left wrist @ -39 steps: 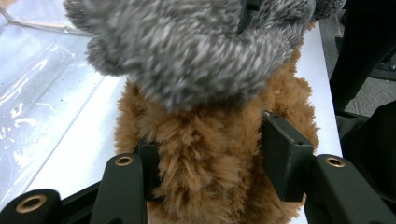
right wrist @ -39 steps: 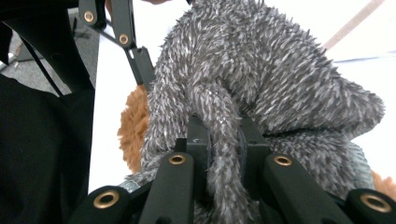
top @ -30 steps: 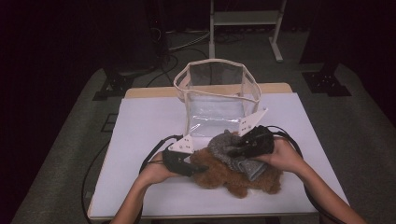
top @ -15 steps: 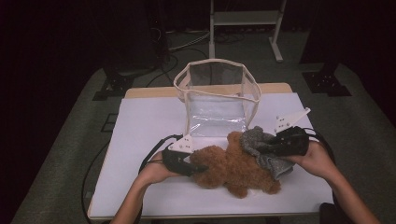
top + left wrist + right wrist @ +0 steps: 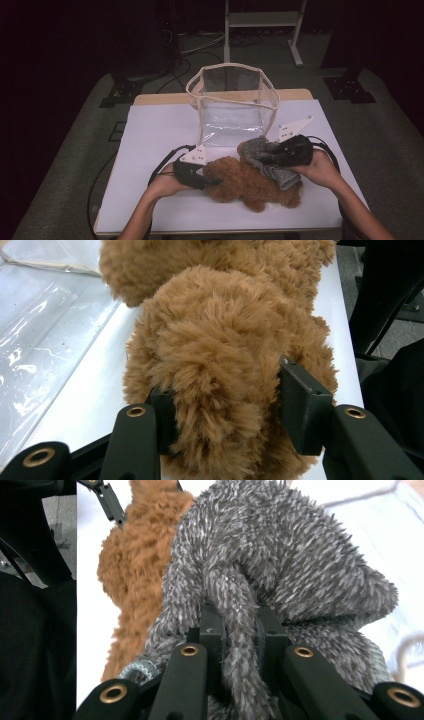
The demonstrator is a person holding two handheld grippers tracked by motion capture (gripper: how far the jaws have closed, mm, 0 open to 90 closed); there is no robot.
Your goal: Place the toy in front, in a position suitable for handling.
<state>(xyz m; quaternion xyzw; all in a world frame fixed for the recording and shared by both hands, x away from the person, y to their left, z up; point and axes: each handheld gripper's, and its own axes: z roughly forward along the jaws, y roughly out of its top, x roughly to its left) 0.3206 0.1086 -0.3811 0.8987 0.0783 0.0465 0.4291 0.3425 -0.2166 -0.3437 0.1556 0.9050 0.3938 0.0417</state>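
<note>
both tongs are clamped on soft things near the front edge of the white table (image 5: 150,150). my left gripper (image 5: 200,176) has its jaws pressed into a rounded lobe of the brown plush toy (image 5: 250,184), fur bulging between them in the left gripper view (image 5: 220,405). my right gripper (image 5: 280,155) pinches a fold of grey fuzzy cloth (image 5: 260,152), and the right gripper view shows the jaws nearly together with a ridge of the grey cloth (image 5: 240,680) squeezed between them.

the plush toy lies flat on the table, its long axis running roughly left to right along the front edge, left end at my left gripper and right end under my right hand (image 5: 322,170). the grey cloth drapes over the toy's upper right part, touching it, and i judge it is a garment being worked on or off the toy.

a clear bag with a cream rim (image 5: 230,100) stands open and upright toward the back edge at the middle of the table, just behind the toy. the right gripper is the nearer one to it.

the relation that matters: the cloth lies up and to the right of the toy's body, so i judge any pull must run along the toy's long axis while the left gripper anchors the opposite end.
</note>
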